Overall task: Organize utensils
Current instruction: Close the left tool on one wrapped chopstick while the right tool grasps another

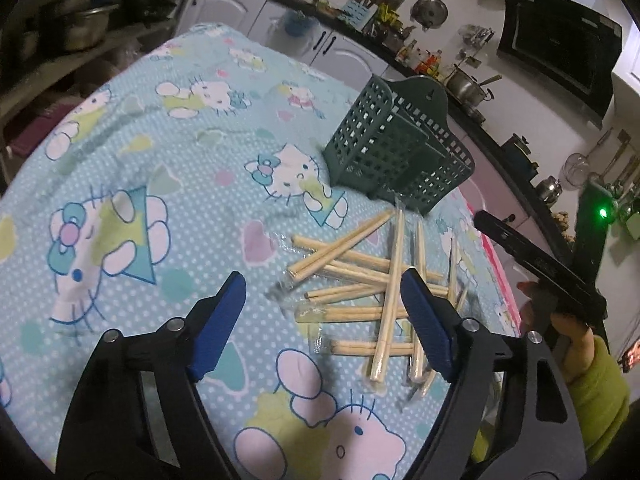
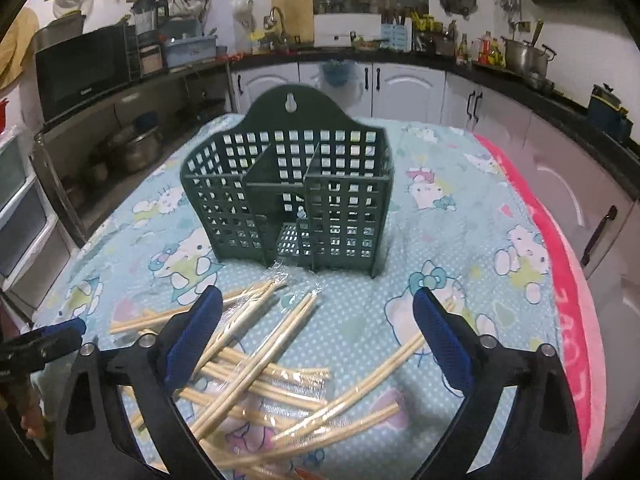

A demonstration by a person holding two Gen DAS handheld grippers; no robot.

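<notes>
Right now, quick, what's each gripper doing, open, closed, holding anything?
Left gripper: open, holding nothing, above the wrapped chopsticks.
Right gripper: open, holding nothing, over the same pile, facing the green basket.

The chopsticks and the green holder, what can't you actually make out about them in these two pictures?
- Chopsticks: full count unclear; in the right wrist view the right gripper covers part of the pile and the bottom edge cuts it off.
- Same pile, left wrist view: the left gripper hides some ends.
- Green holder: the floors of its side compartments are screened by the lattice walls.
- Plastic wrappers: any print is too small to read.
</notes>
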